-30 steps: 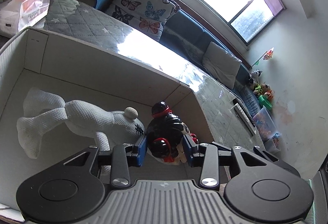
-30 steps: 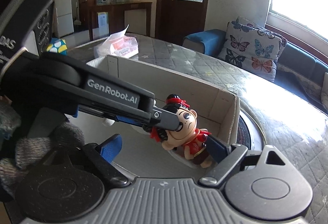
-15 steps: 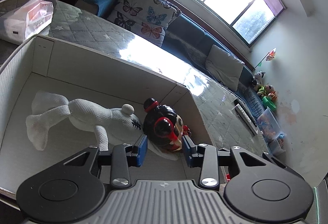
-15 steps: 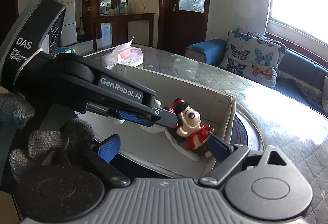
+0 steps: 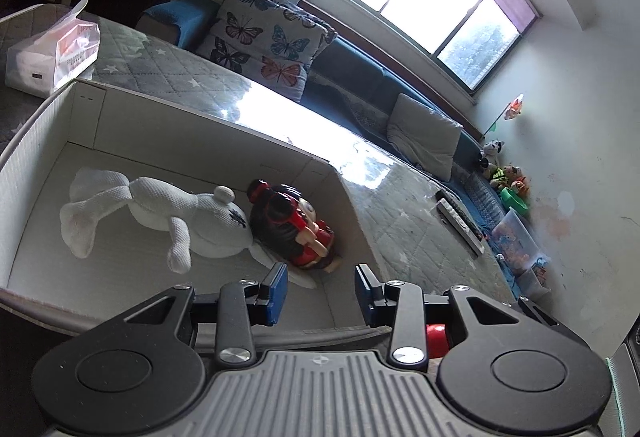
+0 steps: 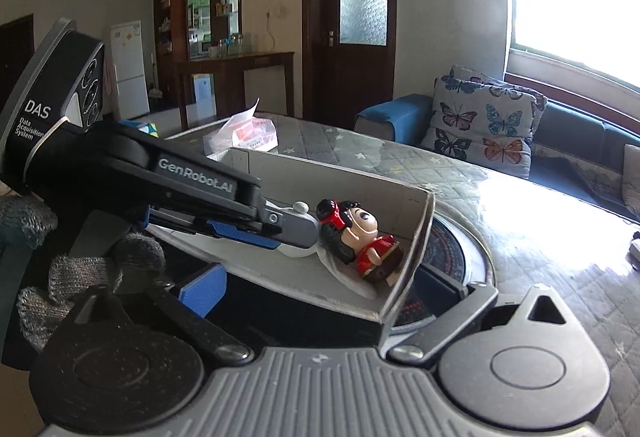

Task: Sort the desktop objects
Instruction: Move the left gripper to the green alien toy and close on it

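Left gripper: black linkage arms with triangular cut-outs, silver pivot screws, two round black discs and a grey ribbed central plate. Finger pads are blue. In the right wrist view its black body carries white "GenRobot.AI" lettering, and a grey-edged module reads "DAS Data Acquisition System".

Right gripper: same black linkages, silver screws, grey ribbed plate, blue pad.

Hand: grey knitted glove.

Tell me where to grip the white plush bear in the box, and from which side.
Probably the bear's torso, coming from above: it lies flat on the box floor, its head touches the doll, and the body is its broadest part clear of the doll.
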Tool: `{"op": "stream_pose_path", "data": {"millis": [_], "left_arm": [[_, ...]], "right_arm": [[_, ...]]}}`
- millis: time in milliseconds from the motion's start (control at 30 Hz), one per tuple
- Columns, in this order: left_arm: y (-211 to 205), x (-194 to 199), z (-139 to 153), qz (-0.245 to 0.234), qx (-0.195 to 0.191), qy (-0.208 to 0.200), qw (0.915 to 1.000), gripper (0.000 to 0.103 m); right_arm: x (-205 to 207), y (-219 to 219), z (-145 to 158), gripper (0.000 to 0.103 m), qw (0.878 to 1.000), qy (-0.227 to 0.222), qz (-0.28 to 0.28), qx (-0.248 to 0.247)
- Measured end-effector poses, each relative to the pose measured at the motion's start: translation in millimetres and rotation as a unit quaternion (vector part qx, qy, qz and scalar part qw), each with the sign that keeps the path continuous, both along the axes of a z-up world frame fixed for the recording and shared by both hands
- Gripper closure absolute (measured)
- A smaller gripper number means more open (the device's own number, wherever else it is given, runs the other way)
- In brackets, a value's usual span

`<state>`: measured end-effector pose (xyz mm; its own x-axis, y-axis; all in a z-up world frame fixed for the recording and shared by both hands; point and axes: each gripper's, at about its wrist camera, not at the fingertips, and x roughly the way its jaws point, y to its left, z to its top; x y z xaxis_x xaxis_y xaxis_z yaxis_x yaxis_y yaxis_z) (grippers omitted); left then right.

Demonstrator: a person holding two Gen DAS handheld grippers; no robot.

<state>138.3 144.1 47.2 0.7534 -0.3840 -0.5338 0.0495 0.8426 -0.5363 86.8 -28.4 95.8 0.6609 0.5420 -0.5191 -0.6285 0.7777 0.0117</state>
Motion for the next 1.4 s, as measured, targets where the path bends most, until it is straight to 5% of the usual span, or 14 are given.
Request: {"op": "stream_pose_path", "data": {"millis": [500,900,1400], "left_arm": [[-61,-52,15,-0.048,0.046,-0.028,0.9974,0.064],[-104,-63,-13,-0.102,0.051,0.002,0.9935,0.064],[-155,-70,-33,-0.180,0.051,0.033,0.9819,0.064]], "right_arm": [[-55,-50,-1,0.000,0.998,-0.042,-0.053,0.006],[-89,-99,-22,0.000,0.994,-0.016,-0.111,-0.007],[-84,-138,-59,0.000,0.983,0.037,-0.178,-0.011]]}}
